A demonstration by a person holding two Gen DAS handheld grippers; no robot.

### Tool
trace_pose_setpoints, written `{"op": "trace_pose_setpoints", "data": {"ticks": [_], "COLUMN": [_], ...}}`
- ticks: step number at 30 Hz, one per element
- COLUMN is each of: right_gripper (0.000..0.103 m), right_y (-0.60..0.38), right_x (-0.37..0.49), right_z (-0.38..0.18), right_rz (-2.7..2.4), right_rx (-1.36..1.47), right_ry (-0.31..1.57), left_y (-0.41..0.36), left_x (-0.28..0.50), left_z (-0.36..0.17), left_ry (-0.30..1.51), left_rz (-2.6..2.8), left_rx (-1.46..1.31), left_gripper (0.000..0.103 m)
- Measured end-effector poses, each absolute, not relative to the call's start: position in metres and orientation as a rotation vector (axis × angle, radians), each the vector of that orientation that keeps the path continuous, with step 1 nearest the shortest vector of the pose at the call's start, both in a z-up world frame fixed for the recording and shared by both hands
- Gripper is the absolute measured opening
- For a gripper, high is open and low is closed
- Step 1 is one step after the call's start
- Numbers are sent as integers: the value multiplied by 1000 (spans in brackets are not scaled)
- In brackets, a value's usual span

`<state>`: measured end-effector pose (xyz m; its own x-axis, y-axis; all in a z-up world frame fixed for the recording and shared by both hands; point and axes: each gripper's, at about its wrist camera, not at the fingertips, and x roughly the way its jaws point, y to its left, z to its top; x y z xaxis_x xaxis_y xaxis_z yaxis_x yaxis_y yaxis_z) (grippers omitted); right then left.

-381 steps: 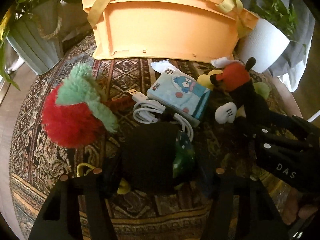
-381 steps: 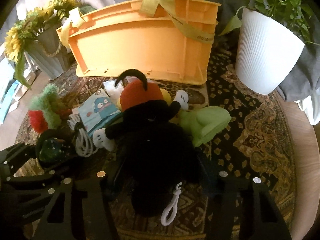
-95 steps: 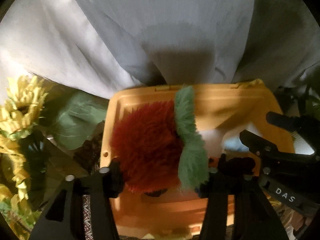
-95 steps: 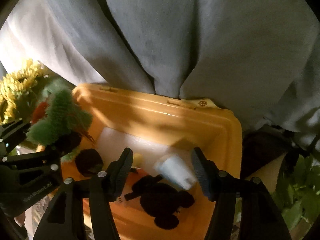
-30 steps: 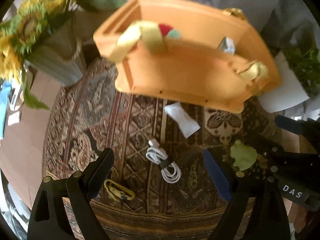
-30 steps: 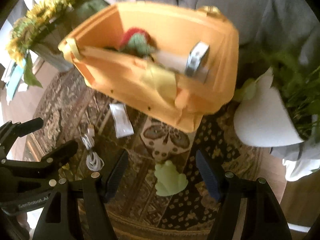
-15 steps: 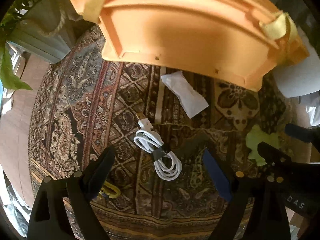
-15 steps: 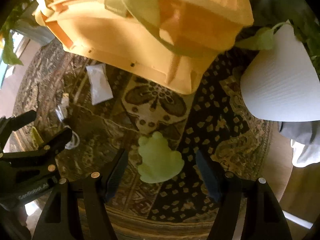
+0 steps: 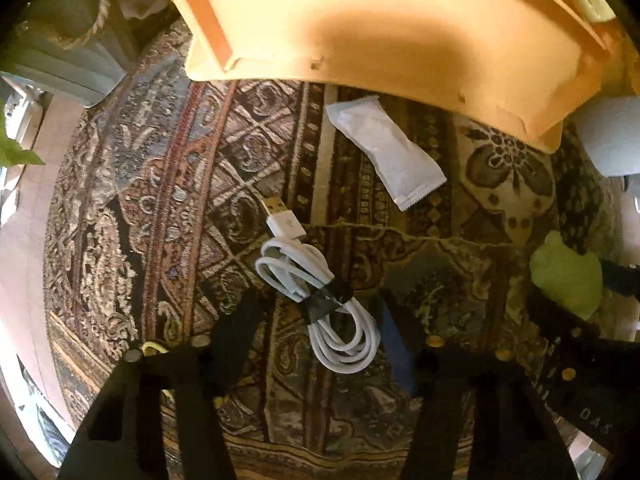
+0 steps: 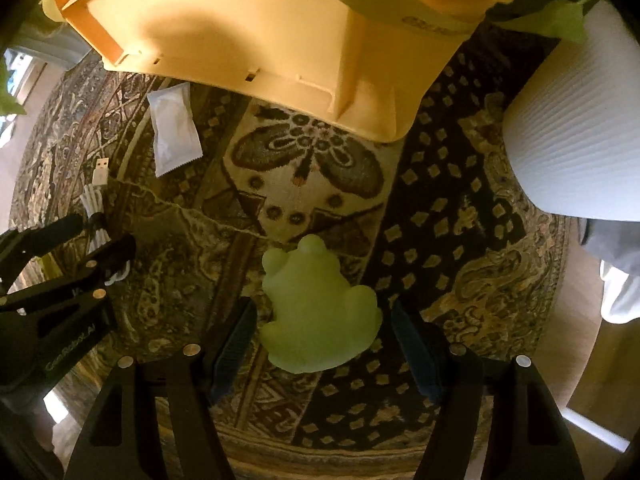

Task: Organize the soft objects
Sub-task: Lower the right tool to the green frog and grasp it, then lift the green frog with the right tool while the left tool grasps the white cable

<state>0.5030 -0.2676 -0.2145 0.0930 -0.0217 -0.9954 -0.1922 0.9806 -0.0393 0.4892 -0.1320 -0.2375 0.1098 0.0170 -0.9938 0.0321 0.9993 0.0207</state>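
Down low, the right claw (image 10: pixel 322 330) is spread wide with the soft pale-green frog-shaped toy (image 10: pixel 318 312) lying between its fingers on the patterned woven rug (image 10: pixel 460 288), touching neither. Likewise the left claw (image 9: pixel 320 326) gapes over a coiled white USB cable bound with black tape (image 9: pixel 316 288). Beyond both lie a flat white sealed sachet (image 9: pixel 386 156) and, farthest, the orange plastic crate (image 10: pixel 280 28).

- Patterned rug (image 9: pixel 168 200) covers the round worktop.
- White USB cable (image 9: pixel 320 292), coiled and bound with black tape, lies on the rug.
- White sachet (image 9: pixel 384 152) lies flat beyond it.
- White ribbed planter (image 10: pixel 576 120) at right.
- Grey pot (image 9: pixel 64 44) with rope trim, far left.
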Motion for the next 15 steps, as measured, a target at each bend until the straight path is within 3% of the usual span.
{"op": "trace_pose_setpoints", "data": {"ticks": [3, 6, 15], "right_gripper": [57, 57, 57], "right_y": [-268, -267, -255], "right_x": [499, 495, 466], "right_z": [-214, -211, -190], "right_rz": [125, 132, 156], "right_rx": [-157, -131, -82], "right_ry": [1460, 1435, 1335], "left_y": [-135, -135, -120], "left_x": [490, 487, 457], "left_z": [-239, -240, -221], "left_ry": [1452, 1442, 1372], "left_rz": [-37, -57, -136], "left_rx": [24, 30, 36], "left_gripper": [46, 37, 36]}}
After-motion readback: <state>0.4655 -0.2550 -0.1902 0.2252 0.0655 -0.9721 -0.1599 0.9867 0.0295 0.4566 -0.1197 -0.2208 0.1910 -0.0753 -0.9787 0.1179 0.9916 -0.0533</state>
